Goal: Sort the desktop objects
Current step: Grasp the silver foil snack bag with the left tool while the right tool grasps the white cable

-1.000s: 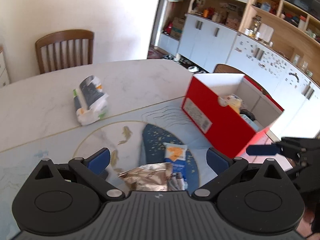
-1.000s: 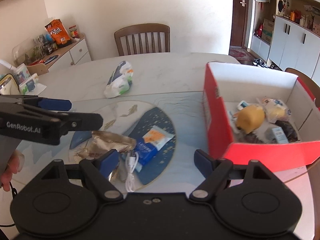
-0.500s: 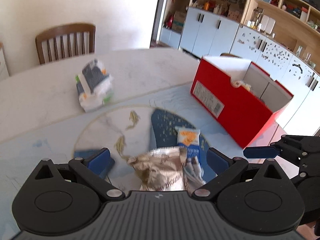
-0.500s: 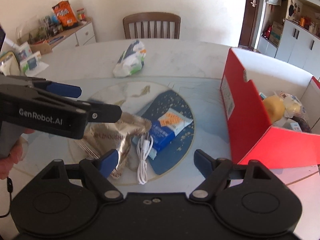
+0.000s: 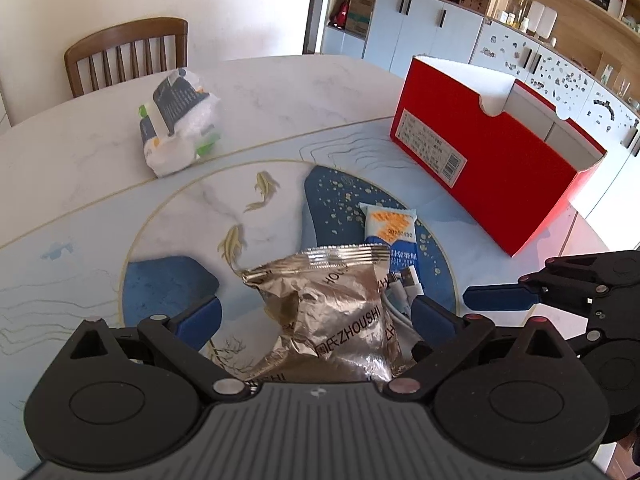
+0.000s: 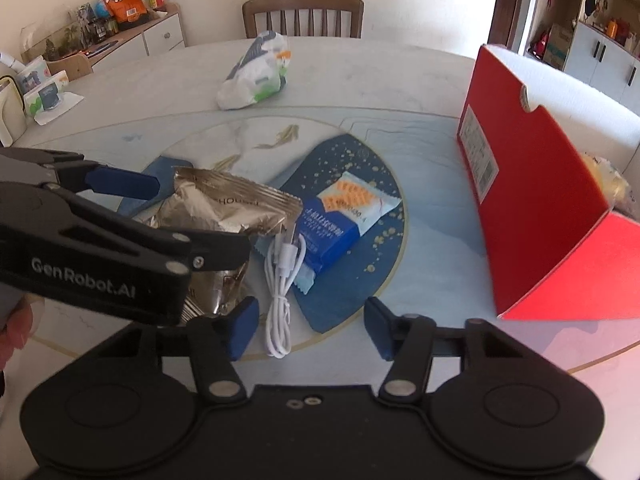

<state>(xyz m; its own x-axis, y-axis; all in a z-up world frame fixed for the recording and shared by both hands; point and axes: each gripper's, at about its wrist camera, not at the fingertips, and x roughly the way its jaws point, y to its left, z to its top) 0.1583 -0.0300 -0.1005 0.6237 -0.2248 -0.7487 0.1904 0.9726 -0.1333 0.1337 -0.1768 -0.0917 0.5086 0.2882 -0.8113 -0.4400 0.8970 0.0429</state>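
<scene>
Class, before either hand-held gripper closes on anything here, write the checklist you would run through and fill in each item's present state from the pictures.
1. Foil packet lies between the left hand-held gripper fingers: ok.
2. Left pads not yet pressing the packet; its jaws have just been closing slightly: ok.
3. White cable sits between the right hand-held gripper fingers, whose jaws have just been closing: ok.
4. Cable free of the packet: not ok, its plug end touches the packet's edge.
5. Blue snack packet clear of the right fingers: cannot tell.
6. Red box open to receive items: ok.
</scene>
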